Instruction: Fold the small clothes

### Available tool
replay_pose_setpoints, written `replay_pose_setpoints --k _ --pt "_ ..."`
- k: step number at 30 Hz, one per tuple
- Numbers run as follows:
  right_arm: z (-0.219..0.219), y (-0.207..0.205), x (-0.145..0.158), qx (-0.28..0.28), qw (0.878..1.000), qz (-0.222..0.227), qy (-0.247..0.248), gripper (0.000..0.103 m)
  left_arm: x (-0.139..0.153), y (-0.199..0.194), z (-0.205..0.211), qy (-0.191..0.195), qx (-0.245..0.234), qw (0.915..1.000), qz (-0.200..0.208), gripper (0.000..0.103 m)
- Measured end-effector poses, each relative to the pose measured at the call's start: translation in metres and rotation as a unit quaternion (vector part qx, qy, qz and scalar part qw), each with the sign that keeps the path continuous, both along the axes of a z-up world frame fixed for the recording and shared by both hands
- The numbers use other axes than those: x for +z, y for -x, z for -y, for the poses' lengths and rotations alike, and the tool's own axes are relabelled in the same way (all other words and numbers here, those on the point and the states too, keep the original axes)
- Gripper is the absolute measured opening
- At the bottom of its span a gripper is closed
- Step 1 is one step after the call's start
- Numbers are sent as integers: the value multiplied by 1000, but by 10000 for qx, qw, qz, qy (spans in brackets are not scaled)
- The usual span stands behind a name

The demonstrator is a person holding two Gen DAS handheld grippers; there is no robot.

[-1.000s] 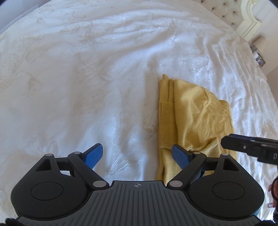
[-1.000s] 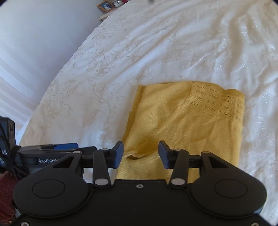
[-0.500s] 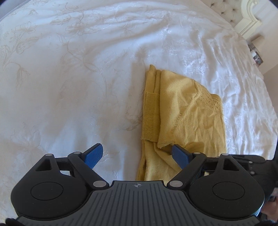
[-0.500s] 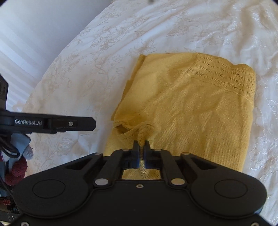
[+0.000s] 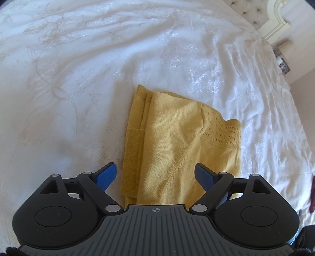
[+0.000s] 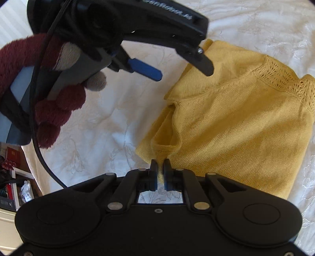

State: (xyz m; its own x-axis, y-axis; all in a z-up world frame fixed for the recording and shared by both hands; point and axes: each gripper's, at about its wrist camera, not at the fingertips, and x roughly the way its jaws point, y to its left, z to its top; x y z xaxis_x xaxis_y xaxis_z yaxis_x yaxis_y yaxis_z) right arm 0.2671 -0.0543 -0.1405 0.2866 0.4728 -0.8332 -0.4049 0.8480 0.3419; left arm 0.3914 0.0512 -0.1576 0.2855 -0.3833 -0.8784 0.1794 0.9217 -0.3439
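While a white embroidered bedspread (image 5: 82, 82) covers the whole bed and fills most of both views, a yellow knitted garment (image 5: 177, 149) lies folded on it near the middle, its lace-patterned band (image 5: 222, 134) turned toward the headboard side and a ribbed strip (image 5: 132, 163) running along its left edge as the left wrist camera sees it. A pale tufted headboard (image 5: 254, 11) and a white carved post (image 5: 275, 21) show at the far top right corner of that view. At the lower left of the right wrist view, beyond the edge of the bed, stands a cluttered shelf (image 6: 11, 177), its contents too blurred to name.

Over the garment's near end hangs the left claw (image 5: 155, 175), its blue-padded fingers (image 5: 106, 175) spread wide apart with nothing pressed between them; one finger sits over bare bedspread, the other over the yellow knit. A hand in a dark red fuzzy glove (image 6: 57, 110) grips that tool's handle, a black cable (image 6: 39, 149) trailing down from it.

Below, the right claw (image 6: 160, 165) has just been closing and is pinched together on the garment's near left corner, a slip of yellow knit caught between its black fingers (image 6: 153, 167). Just beyond the pinch, the fabric layers (image 6: 167, 135) gape open in a small pocket-like fold.
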Motion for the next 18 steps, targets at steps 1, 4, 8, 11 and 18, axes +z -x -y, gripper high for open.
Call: replay_pose_setpoints --k 1,4,8,11,18 --pt "0 0 -1 8 10000 -18 -9 16 0 -3 7 -68 -92 9999 80 87" --pt "1 0 -2 -73 9999 -39 -73 18 -3 -14 30 -274 -343 9984 346 87" --pt "4 1 -3 -117 9999 -66 -92 19 -18 -29 48 -916 -461 9930 588 85" --pt "8 5 0 -122 9999 -22 -63 27 -38 -36 31 -1359 -127 9900 362 79" --pt "57 14 33 -581 9968 415 -361 62 -42 -23 -10 -1233 191 9917 320 80"
